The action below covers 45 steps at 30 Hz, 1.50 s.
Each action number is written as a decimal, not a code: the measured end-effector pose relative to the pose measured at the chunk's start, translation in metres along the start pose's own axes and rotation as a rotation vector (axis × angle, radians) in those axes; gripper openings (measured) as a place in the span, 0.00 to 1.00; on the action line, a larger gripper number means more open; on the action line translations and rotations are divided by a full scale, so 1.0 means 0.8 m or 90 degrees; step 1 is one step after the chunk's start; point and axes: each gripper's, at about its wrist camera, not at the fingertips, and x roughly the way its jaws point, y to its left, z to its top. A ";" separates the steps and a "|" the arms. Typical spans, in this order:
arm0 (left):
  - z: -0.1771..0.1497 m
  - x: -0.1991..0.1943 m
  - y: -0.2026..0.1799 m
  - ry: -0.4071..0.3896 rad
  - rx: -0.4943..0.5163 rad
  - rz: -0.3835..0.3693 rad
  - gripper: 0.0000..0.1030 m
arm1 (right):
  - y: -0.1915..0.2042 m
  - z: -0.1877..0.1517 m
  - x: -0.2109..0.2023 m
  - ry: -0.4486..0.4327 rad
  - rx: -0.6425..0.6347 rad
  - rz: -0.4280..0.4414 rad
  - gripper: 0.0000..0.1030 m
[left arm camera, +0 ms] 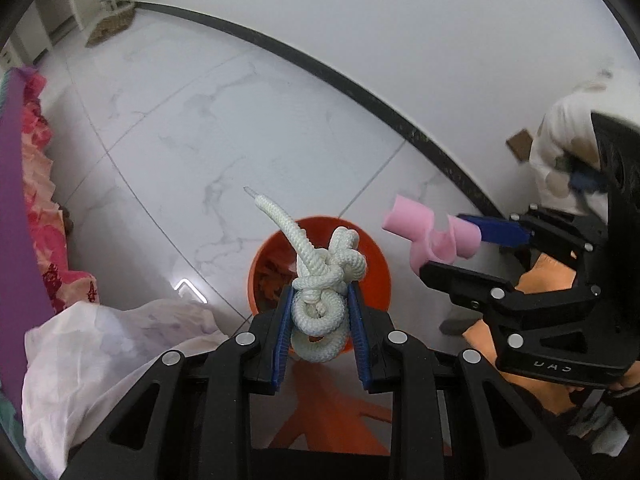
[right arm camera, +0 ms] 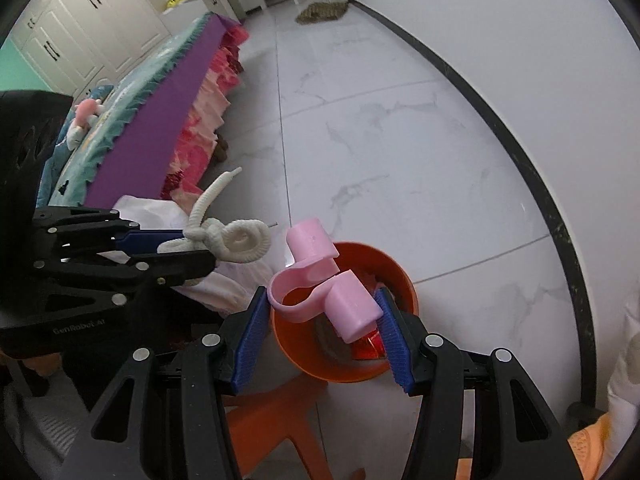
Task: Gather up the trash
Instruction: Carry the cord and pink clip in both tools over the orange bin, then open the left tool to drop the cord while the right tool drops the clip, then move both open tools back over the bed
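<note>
Left gripper (left arm camera: 320,312): black frame, ribbed blue pads (left arm camera: 282,340); pads pinch a white rope (left arm camera: 322,280) from both sides.
Rope: braided, knotted into tight coils, one stiff tail sticking up and forward past the fingertips; held right above the bin (left arm camera: 372,256).
Right gripper (right arm camera: 325,332): same black frame and ribbed blue pads (right arm camera: 251,340); pads clamp a pink clip (right arm camera: 320,284).
Clip: smooth moulded plastic, two short cylinders joined by a curled band; it juts forward from the fingertips, over the bin's near rim.
Bin: round, orange, smooth plastic, open top, directly below and ahead of both grippers; scraps lie inside, a red shiny one among them.
Stool (right arm camera: 272,412): orange plastic, under the bin, close beneath the right gripper.
Bag (left arm camera: 100,344): thin, crinkled, whitish, left of the left gripper.
Floor (right arm camera: 400,160): glossy white marble tile, ahead of both.
</note>
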 end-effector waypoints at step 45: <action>-0.162 -0.257 0.151 -0.283 -0.306 0.275 0.52 | 0.355 0.124 -0.081 -0.145 -0.330 0.193 0.58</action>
